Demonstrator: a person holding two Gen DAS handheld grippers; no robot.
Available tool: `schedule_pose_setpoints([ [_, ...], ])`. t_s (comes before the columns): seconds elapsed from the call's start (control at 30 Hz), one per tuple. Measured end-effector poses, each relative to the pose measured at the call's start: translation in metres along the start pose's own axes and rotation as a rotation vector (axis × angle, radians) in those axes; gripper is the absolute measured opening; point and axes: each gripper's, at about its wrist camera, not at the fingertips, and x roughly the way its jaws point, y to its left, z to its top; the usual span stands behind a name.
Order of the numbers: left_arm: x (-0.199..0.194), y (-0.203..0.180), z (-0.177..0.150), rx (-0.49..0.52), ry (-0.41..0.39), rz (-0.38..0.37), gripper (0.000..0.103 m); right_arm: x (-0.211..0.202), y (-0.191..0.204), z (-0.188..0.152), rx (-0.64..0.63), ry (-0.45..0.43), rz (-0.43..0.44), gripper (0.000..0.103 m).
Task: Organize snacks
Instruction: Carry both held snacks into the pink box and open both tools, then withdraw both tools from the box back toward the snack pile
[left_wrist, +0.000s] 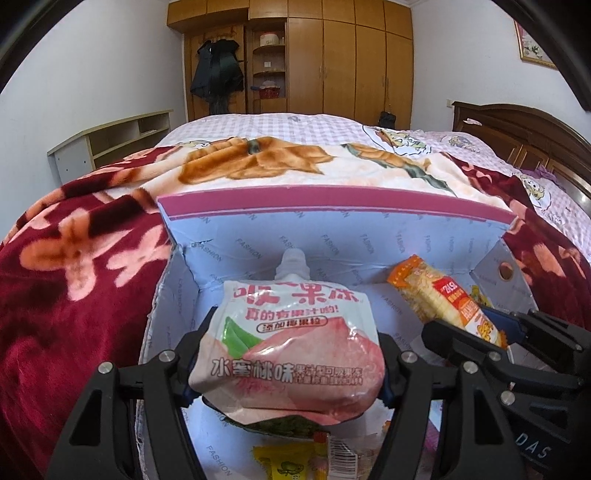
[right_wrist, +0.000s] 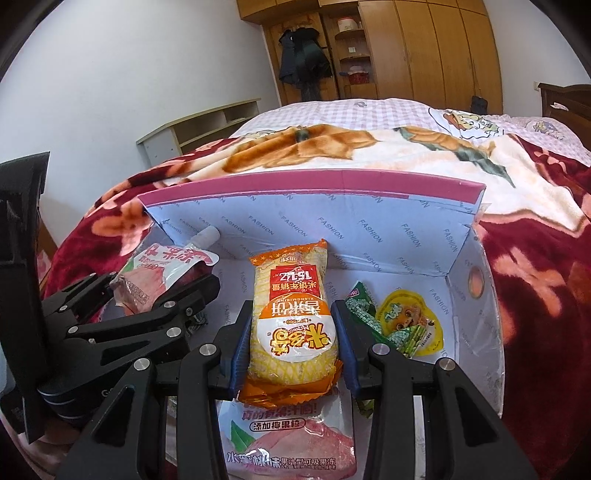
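We've got both tools over the open box (left_wrist: 332, 229) on the bed (left_wrist: 280, 125). Left tool (left_wrist: 288, 363) clamps the peach jelly pouch (left_wrist: 291, 332), spout at twelve o'clock. Right tool (right_wrist: 291, 347) grips the rice cracker pack (right_wrist: 291, 317); a jelly cup (right_wrist: 413, 321) lies at three o'clock of it on the box floor.

Bedroom with white walls (left_wrist: 92, 66), a tall wooden wardrobe (left_wrist: 351, 55), and a bed (left_wrist: 277, 125) under a floral blanket (left_wrist: 74, 258).

Ahead of our tongs we see a bed (left_wrist: 280, 123) carrying a red floral blanket (left_wrist: 74, 258), on which an open box (right_wrist: 332, 221) sits.
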Motion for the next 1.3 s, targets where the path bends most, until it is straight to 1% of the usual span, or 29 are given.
schedule_pose_setpoints([
  [0.5, 0.001, 0.003, 0.000, -0.015, 0.000, 0.000, 0.072, 0.002, -0.001, -0.002, 0.008, -0.002, 0.015, 0.043],
  [0.6, 0.001, 0.007, 0.001, -0.039, 0.008, -0.015, 0.073, -0.002, -0.001, -0.002, 0.015, -0.011, 0.022, 0.051],
  [0.63, 0.001, 0.008, 0.001, -0.047, 0.011, -0.012, 0.073, -0.005, -0.002, -0.001, 0.015, -0.017, 0.027, 0.057],
  [0.67, 0.002, 0.009, 0.002, -0.049, 0.022, -0.008, 0.073, -0.007, 0.000, -0.001, 0.013, -0.024, 0.033, 0.062],
  [0.73, 0.002, 0.008, 0.000, -0.049, 0.032, 0.002, 0.074, -0.013, 0.004, -0.001, 0.001, -0.034, 0.031, 0.062],
  [0.83, -0.002, 0.009, -0.001, -0.049, 0.026, 0.018, 0.083, -0.020, 0.007, -0.001, -0.017, -0.049, 0.012, 0.062],
  [0.9, -0.006, 0.011, -0.001, -0.055, 0.013, 0.016, 0.091, -0.025, 0.008, -0.001, -0.016, -0.055, 0.005, 0.063],
  [1.03, -0.016, 0.013, -0.002, -0.060, 0.001, 0.000, 0.092, -0.034, 0.009, -0.001, -0.009, -0.063, 0.008, 0.065],
  [1.3, -0.043, 0.010, -0.004, -0.035, -0.030, -0.023, 0.092, -0.056, 0.017, -0.008, -0.016, -0.088, 0.004, 0.066],
])
